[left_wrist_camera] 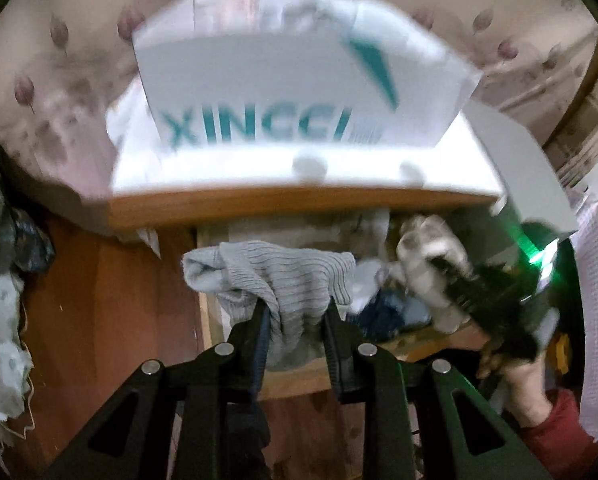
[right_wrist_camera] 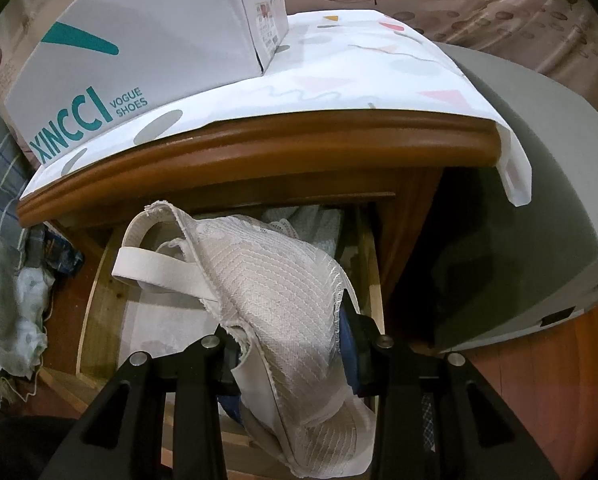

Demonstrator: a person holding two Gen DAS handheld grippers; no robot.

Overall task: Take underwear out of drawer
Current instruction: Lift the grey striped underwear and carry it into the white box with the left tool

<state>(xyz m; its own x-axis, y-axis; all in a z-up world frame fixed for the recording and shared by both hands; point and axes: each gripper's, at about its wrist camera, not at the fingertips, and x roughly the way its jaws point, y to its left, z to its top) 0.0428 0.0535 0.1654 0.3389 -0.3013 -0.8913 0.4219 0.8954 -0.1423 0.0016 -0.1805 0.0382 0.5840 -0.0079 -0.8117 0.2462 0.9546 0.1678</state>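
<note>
At lower centre of the left wrist view, the left gripper [left_wrist_camera: 295, 312] is clamped on a grey ribbed garment [left_wrist_camera: 275, 280], which bunches between the black fingers [left_wrist_camera: 259, 332] and hangs over the open drawer [left_wrist_camera: 215, 320]; motion blur softens the whole frame. At right of that view, the right gripper [left_wrist_camera: 487, 300] appears as a dark smear with a green light, a pale garment [left_wrist_camera: 431, 256] at its tip, and the hand [left_wrist_camera: 515, 376] and red sleeve [left_wrist_camera: 555, 436] run off the lower right edge. What else lies in the drawer reads only as dark blue and white folds. In the right wrist view the picture is sharp: at lower centre, the right gripper [right_wrist_camera: 295, 344] is closed on white lace underwear [right_wrist_camera: 275, 300], whose elastic band [right_wrist_camera: 163, 268] loops to the left above the drawer [right_wrist_camera: 99, 300]. The cloth covers both fingertips and most of the drawer's inside; something blue shows beside the right finger, but its nature cannot be told. Above, the nightstand [right_wrist_camera: 259, 156] carries a patterned sheet [right_wrist_camera: 359, 72] and a white shoebox [right_wrist_camera: 139, 40], cut off at the upper edge. At right stands a grey box [right_wrist_camera: 519, 200], its front in deep shadow. Crumpled fabric [right_wrist_camera: 11, 320] at the left edge is hard to make out.
</note>
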